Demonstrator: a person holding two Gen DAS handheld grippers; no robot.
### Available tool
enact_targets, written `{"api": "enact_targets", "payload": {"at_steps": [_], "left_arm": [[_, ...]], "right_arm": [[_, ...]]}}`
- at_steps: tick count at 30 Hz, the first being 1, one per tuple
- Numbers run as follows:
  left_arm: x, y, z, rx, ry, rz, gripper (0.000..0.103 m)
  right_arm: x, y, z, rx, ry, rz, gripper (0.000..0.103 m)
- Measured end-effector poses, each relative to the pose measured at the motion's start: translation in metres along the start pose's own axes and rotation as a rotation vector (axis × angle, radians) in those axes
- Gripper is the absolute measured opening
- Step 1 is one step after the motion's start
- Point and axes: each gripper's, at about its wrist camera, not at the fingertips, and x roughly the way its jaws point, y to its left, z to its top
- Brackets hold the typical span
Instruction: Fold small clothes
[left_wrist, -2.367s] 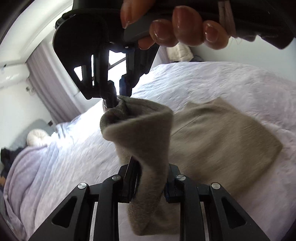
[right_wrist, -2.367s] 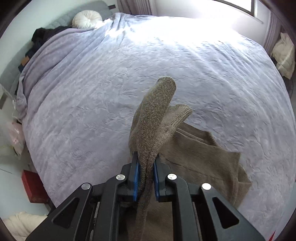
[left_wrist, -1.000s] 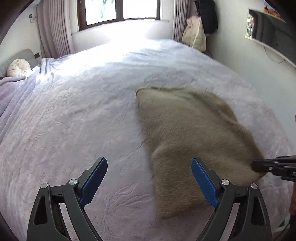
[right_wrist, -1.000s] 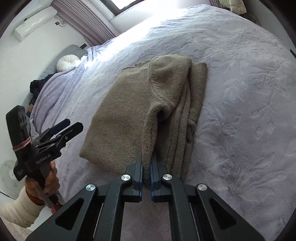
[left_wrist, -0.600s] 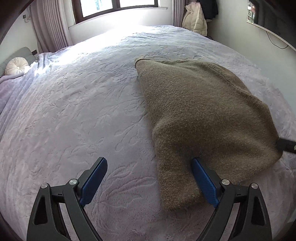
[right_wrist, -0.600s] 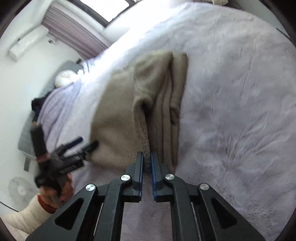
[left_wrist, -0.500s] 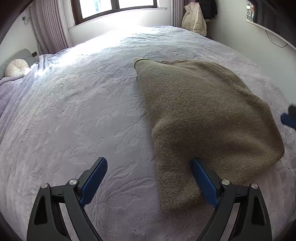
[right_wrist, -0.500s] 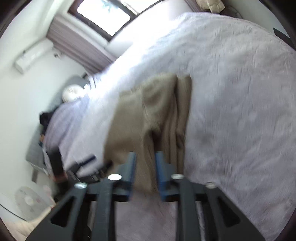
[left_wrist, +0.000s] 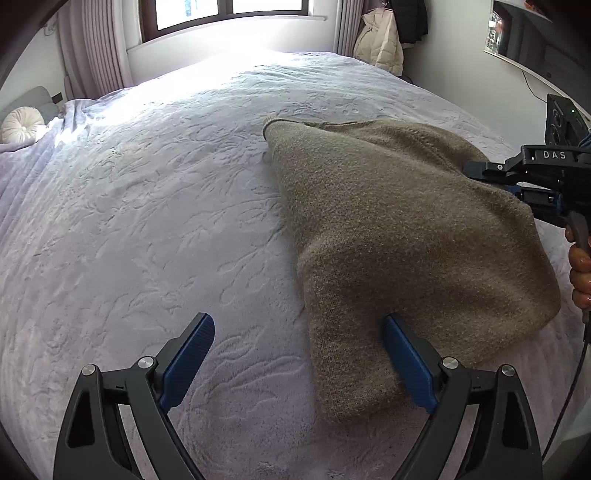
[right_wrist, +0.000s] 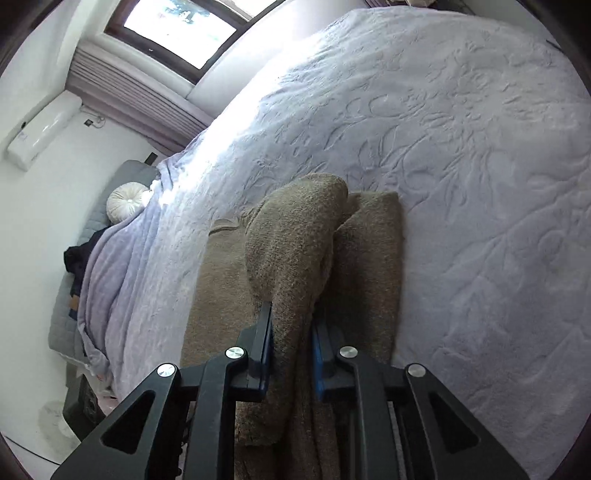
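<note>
With the brown knitted sweater (left_wrist: 399, 229) as the landmark: it lies on the lilac embossed bedspread (left_wrist: 147, 221), right of the bed's middle in the left wrist view. To its left only bare bedspread runs toward a round white cushion (left_wrist: 20, 123) at the far left edge. The left tongs (left_wrist: 299, 365) hover over the sweater's near left corner, spread wide; the left blue pad is over bedspread, clear of the sweater, while the right pad sits at the knit's near edge (whether it touches I cannot tell). Nothing is pinched between them.

At the sweater's right edge the right tongs (right_wrist: 291, 347) have just been closing, and a raised fold of the knit stands between the blue pads, which press on it from both sides. A hand (left_wrist: 580, 273) holds their grip at the right border of the left wrist view.

The sweater itself is folded into a rough wedge, narrow at the far end, wider and rounded near the tongs. Its weave is fuzzy, olive-brown, with several stacked layers showing along the right edge.
</note>
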Motion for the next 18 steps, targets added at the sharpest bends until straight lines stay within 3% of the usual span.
{"api": "enact_targets", "payload": {"at_steps": [2, 5, 7, 10, 12, 15, 18], "left_arm": [[0.004, -0.007, -0.002, 0.004, 0.007, -0.013, 0.093], [0.004, -0.013, -0.005, 0.015, 0.0, 0.004, 0.093], [0.003, -0.012, -0.006, 0.018, 0.003, 0.004, 0.093], [0.004, -0.009, -0.006, 0.006, 0.014, 0.001, 0.093], [0.005, -0.01, -0.006, -0.01, 0.017, 0.004, 0.093], [0.002, -0.013, -0.007, -0.015, 0.008, 0.029, 0.093], [-0.003, -0.013, -0.009, -0.024, 0.014, 0.037, 0.093]], "right_arm": [[0.006, -0.013, -0.004, -0.009, 0.028, -0.086, 0.019], [0.008, -0.043, -0.01, 0.118, 0.015, 0.025, 0.021], [-0.005, -0.045, -0.015, 0.169, -0.026, 0.036, 0.025], [-0.035, -0.023, -0.023, 0.107, -0.086, 0.011, 0.027], [-0.055, -0.001, -0.03, 0.048, -0.125, 0.082, 0.027], [-0.061, 0.027, -0.038, -0.016, -0.094, 0.181, 0.027], [-0.039, 0.05, -0.051, -0.089, -0.038, 0.135, 0.027]]}}
